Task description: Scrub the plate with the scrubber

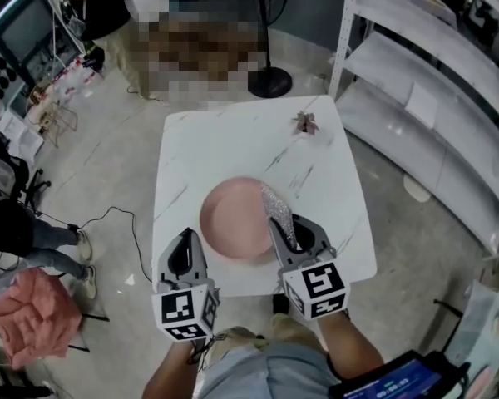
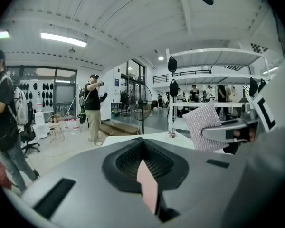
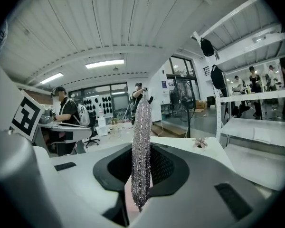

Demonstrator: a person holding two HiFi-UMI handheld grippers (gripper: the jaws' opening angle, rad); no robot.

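A round pink plate lies flat in the near middle of the white marble table. My right gripper hovers at the plate's near right rim, shut on a silver glittery scrubber that sticks out forward over the plate. In the right gripper view the scrubber stands edge-on between the jaws. My left gripper is shut and holds nothing, just left of the plate's near edge and apart from it. In the left gripper view a sliver of the plate shows below the shut jaws, with the scrubber to the right.
A small dried-flower-like object lies near the table's far right corner. A floor fan's base stands beyond the table. White shelving runs along the right. People stand at the left, and a cable trails across the floor there.
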